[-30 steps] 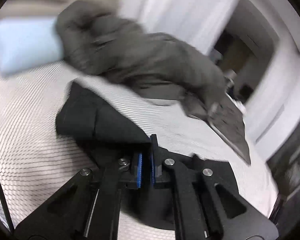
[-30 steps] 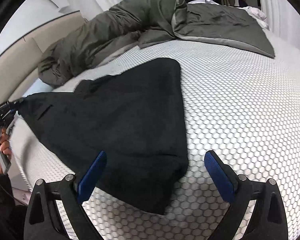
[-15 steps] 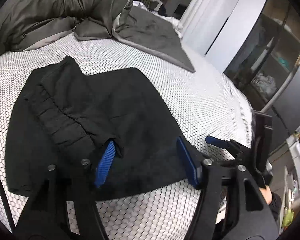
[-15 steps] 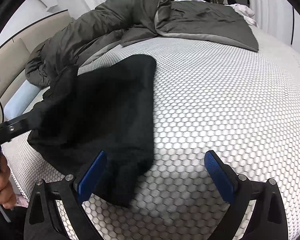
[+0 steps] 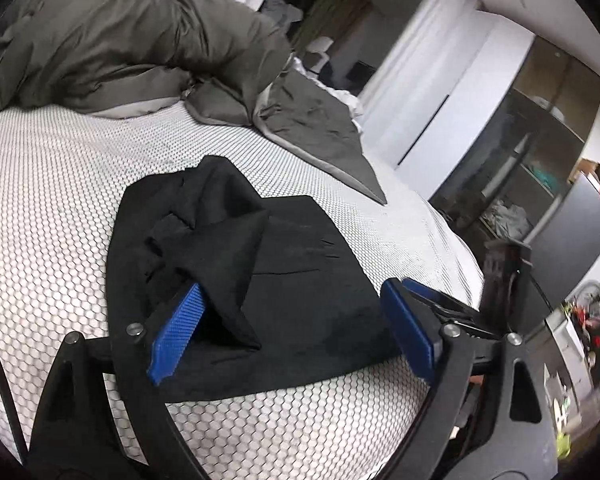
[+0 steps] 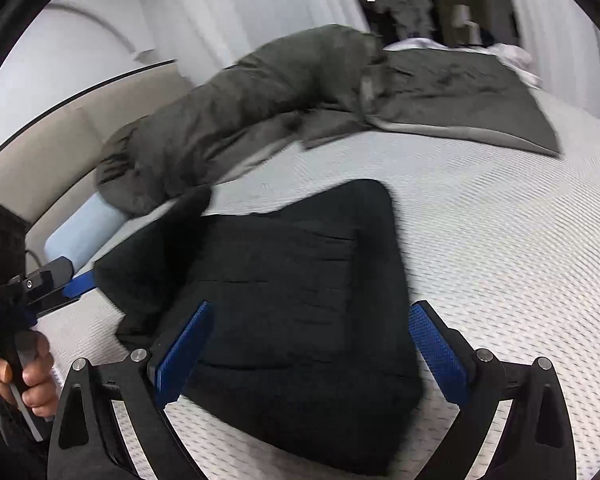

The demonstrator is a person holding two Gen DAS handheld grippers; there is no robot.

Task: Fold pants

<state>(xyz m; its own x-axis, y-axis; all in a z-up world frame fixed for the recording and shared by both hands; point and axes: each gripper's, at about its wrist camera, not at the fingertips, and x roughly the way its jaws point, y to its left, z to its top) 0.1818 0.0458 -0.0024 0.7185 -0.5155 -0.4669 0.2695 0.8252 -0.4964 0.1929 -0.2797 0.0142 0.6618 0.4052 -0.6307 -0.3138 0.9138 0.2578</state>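
The black pants (image 5: 292, 280) lie folded into a rough square on the white honeycomb mattress (image 5: 40, 220). A loose flap stands up in a peak on their left side. My left gripper (image 5: 292, 320) hovers over their near edge, jaws opening wide. Cloth lies between the blue pads, and neither pad presses on it. In the right wrist view the pants (image 6: 300, 280) fill the middle. My right gripper (image 6: 312, 344) is open just above their near part, holding nothing. The left gripper (image 6: 70, 276) shows at the pants' left corner, with a hand (image 6: 32, 380) on its handle.
A crumpled grey duvet (image 5: 120, 48) lies along the far side of the bed. A light-blue pillow (image 6: 84, 232) rests against the beige headboard (image 6: 60, 140). White wardrobe doors and dark open shelves (image 5: 520, 160) stand beyond the mattress's right edge.
The left gripper, shut on a pants end a second ago, carried it across onto the rest of the pants and opened, letting the cloth go. The right gripper stayed open and rose slightly.
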